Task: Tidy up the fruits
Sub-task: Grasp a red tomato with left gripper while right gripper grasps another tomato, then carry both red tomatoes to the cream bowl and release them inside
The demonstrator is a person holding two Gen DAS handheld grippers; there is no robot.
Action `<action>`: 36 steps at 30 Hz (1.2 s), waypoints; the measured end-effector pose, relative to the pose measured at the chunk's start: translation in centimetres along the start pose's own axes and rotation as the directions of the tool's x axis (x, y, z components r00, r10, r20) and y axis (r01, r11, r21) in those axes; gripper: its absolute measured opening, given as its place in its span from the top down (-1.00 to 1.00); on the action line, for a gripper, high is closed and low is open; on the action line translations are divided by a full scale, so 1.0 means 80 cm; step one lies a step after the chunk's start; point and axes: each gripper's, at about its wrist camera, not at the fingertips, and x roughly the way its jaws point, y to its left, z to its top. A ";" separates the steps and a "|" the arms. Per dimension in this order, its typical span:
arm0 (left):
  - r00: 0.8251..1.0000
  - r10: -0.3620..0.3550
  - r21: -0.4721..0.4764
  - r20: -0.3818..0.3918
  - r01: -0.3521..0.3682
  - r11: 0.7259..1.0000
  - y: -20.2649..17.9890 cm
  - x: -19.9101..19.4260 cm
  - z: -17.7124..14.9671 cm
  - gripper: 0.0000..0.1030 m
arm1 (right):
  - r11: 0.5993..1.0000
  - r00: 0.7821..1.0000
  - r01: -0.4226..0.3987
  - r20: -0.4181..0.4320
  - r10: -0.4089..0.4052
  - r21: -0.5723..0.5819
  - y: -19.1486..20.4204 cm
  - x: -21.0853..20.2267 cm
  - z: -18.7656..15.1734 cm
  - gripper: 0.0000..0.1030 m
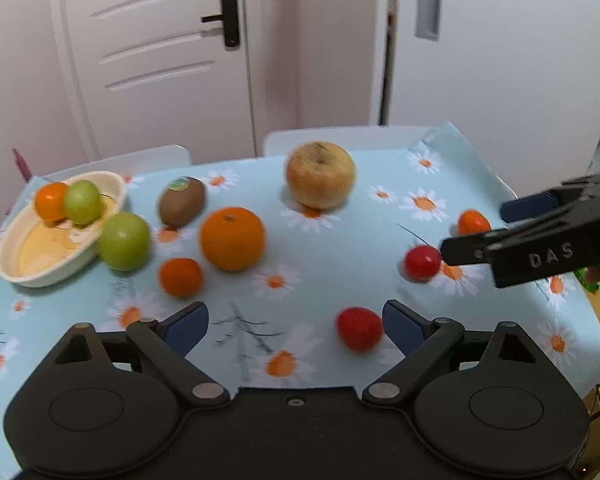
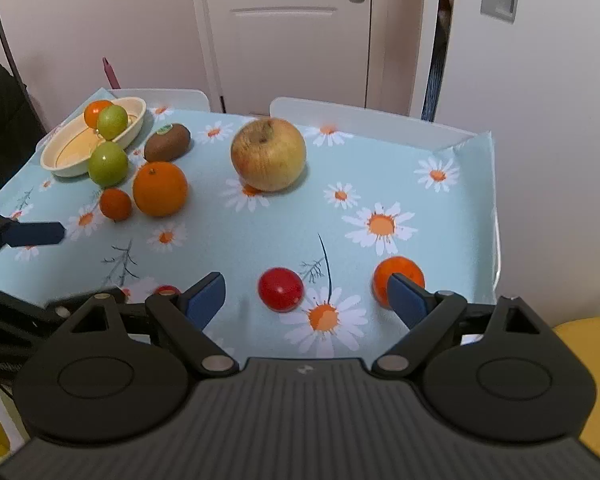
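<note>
Only right view shows yellow stool (image 2: 588,384).

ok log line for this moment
left gripper: open, empty | right gripper: open, empty | bowl: two fruits | rest on tablecloth

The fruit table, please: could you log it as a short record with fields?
bowl: cream bowl at the far left, holding a small orange fruit and a green fruit
beside bowl: second green fruit, kiwi, large orange, small orange
centre: large apple
near side: two red tomatoes, one small orange
left tool: open, empty
right tool: open, empty
</note>
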 end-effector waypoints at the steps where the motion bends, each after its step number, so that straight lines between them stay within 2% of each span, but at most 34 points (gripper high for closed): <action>1: 1.000 -0.004 0.007 -0.004 0.004 1.000 -0.005 0.006 -0.002 -0.78 | 1.000 1.000 -0.006 -0.001 0.006 0.001 -0.003 0.005 -0.002 -1.00; 4: 1.000 -0.008 0.029 -0.014 0.008 1.000 -0.018 0.023 -0.008 -0.75 | 1.000 1.000 -0.023 -0.006 0.023 0.008 -0.009 0.018 -0.007 -1.00; 5: 1.000 -0.004 0.030 -0.017 0.005 1.000 -0.020 0.029 -0.008 -0.72 | 1.000 1.000 -0.029 -0.008 0.029 0.010 -0.011 0.021 -0.008 -0.90; 7: 1.000 -0.015 0.019 -0.025 0.015 1.000 -0.023 0.039 -0.007 -0.48 | 0.999 0.999 -0.043 -0.018 0.044 0.014 -0.012 0.028 -0.010 -0.81; 10: 0.999 -0.023 0.028 -0.042 0.024 0.999 -0.029 0.052 -0.007 -0.26 | 0.998 0.998 -0.058 -0.023 0.058 0.016 -0.012 0.036 -0.012 -0.77; 14: 0.998 -0.033 0.049 -0.053 0.035 0.998 -0.037 0.057 -0.010 -0.18 | 0.997 0.997 -0.073 -0.031 0.074 0.013 -0.011 0.043 -0.014 -0.65; 15: 0.998 -0.035 0.053 -0.057 0.038 0.998 -0.037 0.058 -0.011 -0.06 | 0.997 0.996 -0.077 -0.034 0.078 0.014 -0.010 0.045 -0.015 -0.63; 17: 0.998 -0.044 0.054 -0.055 0.047 0.997 -0.037 0.058 -0.013 0.03 | 0.996 0.996 -0.083 -0.039 0.084 0.016 -0.009 0.048 -0.016 -0.56; 20: 0.997 -0.055 0.063 -0.053 0.059 0.996 -0.039 0.058 -0.012 0.27 | 0.996 0.995 -0.086 -0.042 0.087 0.013 -0.007 0.051 -0.016 -0.52; 27: 0.997 -0.053 0.063 -0.054 0.057 0.996 -0.036 0.056 -0.013 0.28 | 0.996 0.996 -0.084 -0.042 0.084 -0.004 0.000 0.056 -0.014 -0.41; 30: 0.998 -0.044 0.057 -0.054 0.047 0.997 -0.032 0.055 -0.013 0.28 | 0.996 0.996 -0.085 -0.040 0.084 -0.012 0.004 0.058 -0.012 -0.30; 33: 0.998 -0.036 0.049 -0.058 0.039 0.998 -0.027 0.053 -0.012 0.28 | 0.996 0.995 -0.088 -0.040 0.088 -0.020 0.010 0.059 -0.011 -0.10; 34: 0.998 -0.033 0.047 -0.059 0.036 0.998 -0.026 0.053 -0.011 0.28 | 0.996 0.996 -0.086 -0.039 0.085 -0.025 0.012 0.059 -0.011 0.09; 36: 0.998 -0.028 0.043 -0.061 0.030 0.999 -0.023 0.052 -0.011 0.28 | 0.996 0.996 -0.081 -0.038 0.080 -0.031 0.015 0.058 -0.010 0.09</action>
